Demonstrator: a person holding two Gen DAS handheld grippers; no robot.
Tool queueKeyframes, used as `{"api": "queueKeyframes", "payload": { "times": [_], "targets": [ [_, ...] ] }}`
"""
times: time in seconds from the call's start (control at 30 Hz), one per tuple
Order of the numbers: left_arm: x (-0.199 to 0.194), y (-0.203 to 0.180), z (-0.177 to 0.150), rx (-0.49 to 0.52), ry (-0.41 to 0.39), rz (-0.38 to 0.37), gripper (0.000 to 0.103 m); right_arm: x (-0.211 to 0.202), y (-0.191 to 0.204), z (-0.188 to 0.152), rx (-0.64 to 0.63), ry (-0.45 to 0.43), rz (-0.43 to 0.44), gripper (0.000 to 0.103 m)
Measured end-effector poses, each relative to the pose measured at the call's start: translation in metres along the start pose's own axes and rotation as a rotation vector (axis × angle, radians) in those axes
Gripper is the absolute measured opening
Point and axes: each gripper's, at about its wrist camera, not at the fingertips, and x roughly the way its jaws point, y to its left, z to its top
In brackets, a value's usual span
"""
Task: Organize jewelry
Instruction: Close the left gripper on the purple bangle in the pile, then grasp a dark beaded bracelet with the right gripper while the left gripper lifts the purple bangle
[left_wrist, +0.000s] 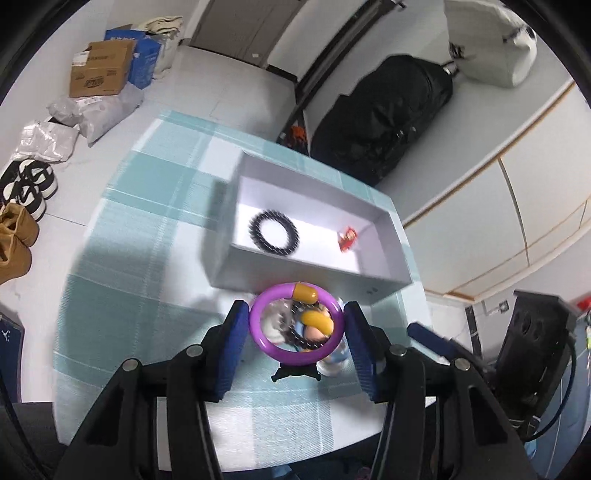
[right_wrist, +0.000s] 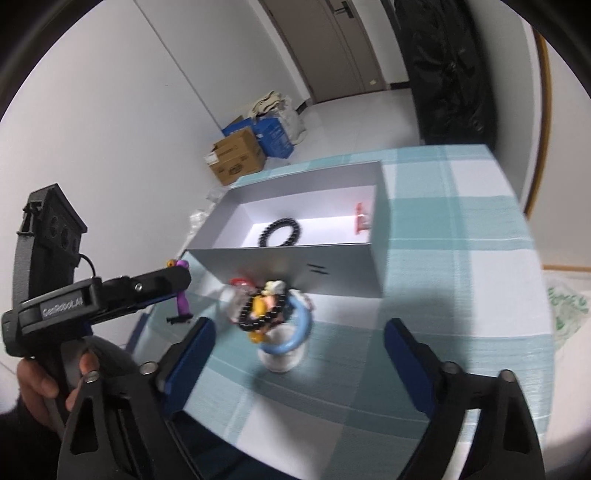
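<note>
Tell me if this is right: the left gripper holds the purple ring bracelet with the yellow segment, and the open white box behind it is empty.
Not quite. The left gripper does hold the purple ring bracelet, but the open white box is not empty: the left wrist view shows a black beaded bracelet and a small red item inside.

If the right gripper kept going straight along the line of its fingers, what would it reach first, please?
Most likely the small white stand draped with bracelets, beginning with the light blue bangle. It sits between the open right gripper fingers' line and the white box, though depth is hard to judge.
</note>
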Motion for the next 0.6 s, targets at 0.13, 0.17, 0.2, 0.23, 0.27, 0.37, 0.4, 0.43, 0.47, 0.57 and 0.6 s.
{"api": "queueKeyframes", "payload": {
  "times": [0.13, 0.17, 0.2, 0.23, 0.27, 0.37, 0.4, 0.43, 0.47, 0.57, 0.6],
  "targets": [
    [-0.006, 0.008, 0.005, -0.02, -0.02, -0.006, 0.047, 0.012, 0.006, 0.006, 0.004, 0.035, 0.042, 0.067],
    [-0.007, 0.01, 0.004, -0.024, -0.022, -0.008, 0.047, 0.016, 0.009, 0.007, 0.005, 0.045, 0.05, 0.065],
    [-0.007, 0.011, 0.005, -0.028, -0.025, -0.009, 0.047, 0.019, 0.01, 0.007, 0.008, 0.052, 0.057, 0.065],
    [-0.007, 0.012, 0.006, -0.032, -0.027, -0.011, 0.047, 0.022, 0.012, 0.008, 0.01, 0.062, 0.067, 0.065],
    [-0.007, 0.013, 0.007, -0.034, -0.028, -0.014, 0.047, 0.025, 0.013, 0.008, 0.009, 0.07, 0.067, 0.065],
    [-0.008, 0.017, 0.01, -0.037, -0.029, -0.021, 0.047, 0.036, 0.017, 0.008, 0.015, 0.105, 0.074, 0.058],
    [-0.008, 0.017, 0.011, -0.038, -0.028, -0.024, 0.047, 0.039, 0.017, 0.008, 0.017, 0.114, 0.071, 0.057],
    [-0.008, 0.018, 0.011, -0.037, -0.026, -0.026, 0.047, 0.041, 0.018, 0.008, 0.016, 0.121, 0.067, 0.057],
    [-0.008, 0.018, 0.011, -0.036, -0.026, -0.026, 0.047, 0.043, 0.019, 0.008, 0.012, 0.125, 0.065, 0.053],
    [-0.009, 0.018, 0.011, -0.03, -0.024, -0.031, 0.047, 0.048, 0.021, 0.008, 0.008, 0.137, 0.054, 0.046],
    [-0.009, 0.018, 0.012, -0.028, -0.023, -0.031, 0.047, 0.05, 0.023, 0.009, 0.008, 0.14, 0.051, 0.043]
  ]
}}
